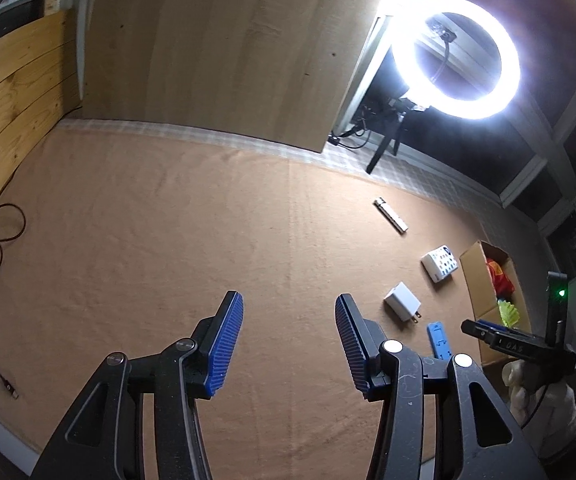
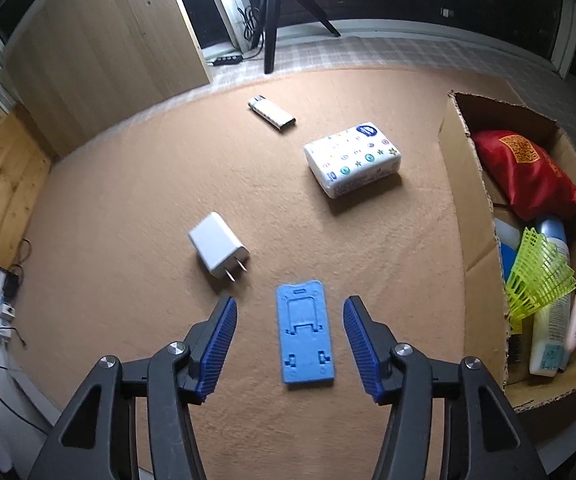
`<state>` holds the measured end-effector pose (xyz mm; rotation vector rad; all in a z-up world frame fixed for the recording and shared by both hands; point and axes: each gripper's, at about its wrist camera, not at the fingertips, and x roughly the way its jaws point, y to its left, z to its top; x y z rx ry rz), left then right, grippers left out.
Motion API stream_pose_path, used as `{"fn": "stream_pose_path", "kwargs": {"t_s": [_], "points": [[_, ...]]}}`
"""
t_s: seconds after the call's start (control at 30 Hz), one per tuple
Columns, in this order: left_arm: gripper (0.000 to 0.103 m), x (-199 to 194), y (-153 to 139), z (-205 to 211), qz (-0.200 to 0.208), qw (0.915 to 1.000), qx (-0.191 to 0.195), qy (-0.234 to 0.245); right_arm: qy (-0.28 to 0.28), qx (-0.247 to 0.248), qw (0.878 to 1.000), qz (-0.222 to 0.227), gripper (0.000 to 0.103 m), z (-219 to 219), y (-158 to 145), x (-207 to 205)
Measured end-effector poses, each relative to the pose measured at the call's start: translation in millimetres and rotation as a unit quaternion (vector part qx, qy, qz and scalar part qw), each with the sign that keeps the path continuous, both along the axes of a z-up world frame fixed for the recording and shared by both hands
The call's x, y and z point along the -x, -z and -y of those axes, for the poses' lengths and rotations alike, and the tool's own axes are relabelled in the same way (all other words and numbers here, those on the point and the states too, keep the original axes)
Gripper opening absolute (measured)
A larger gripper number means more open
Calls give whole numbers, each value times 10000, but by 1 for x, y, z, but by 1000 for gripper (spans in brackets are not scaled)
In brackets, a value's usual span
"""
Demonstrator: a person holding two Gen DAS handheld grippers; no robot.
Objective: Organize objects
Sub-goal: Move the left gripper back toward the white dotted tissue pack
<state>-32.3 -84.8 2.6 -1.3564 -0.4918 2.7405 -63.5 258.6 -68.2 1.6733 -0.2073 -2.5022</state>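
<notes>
While the right gripper [image 2: 290,340] hangs low over the tan cloth [image 2: 135,208], its 2 blue-padded jaws stand apart on either side of a flat blue plastic piece [image 2: 306,338], not pressing it. Just above and left lies a white charger [image 2: 217,250], a patterned tissue pack [image 2: 354,160] sits right of centre, and a lighter [image 2: 271,114] lies above. At right, the cardboard box [image 2: 474,208] holds a red bag [image 2: 526,174] and bottles. The left gripper [image 1: 290,344] is released over bare cloth, grasping nothing.
</notes>
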Motion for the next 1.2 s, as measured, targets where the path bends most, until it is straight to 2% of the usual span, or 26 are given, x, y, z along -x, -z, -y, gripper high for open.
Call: {"fn": "stream_pose_path", "kwargs": {"t_s": [0.07, 0.23, 0.5, 0.8, 1.0, 1.2], "points": [[52, -4, 2, 6, 36, 10000, -8, -48, -28, -176, 9998, 62, 57, 3, 2, 0], [52, -10, 0, 15, 61, 9999, 64, -77, -63, -477, 9987, -134, 57, 10, -1, -5], [52, -11, -22, 25, -85, 9996, 212, -138, 334, -439, 9969, -552, 57, 0, -13, -10], [52, -7, -38, 23, -167, 9994, 309, -30, 127, -343, 9989, -298, 57, 0, -13, -7], [52, 7, -49, 12, -191, 9986, 446, 217, 187, -305, 9987, -364, 57, -3, -18, -6], [52, 35, -74, -12, -362, 9940, 793, 654, 162, -272, 9976, -618, 57, -9, -37, -2]]}}
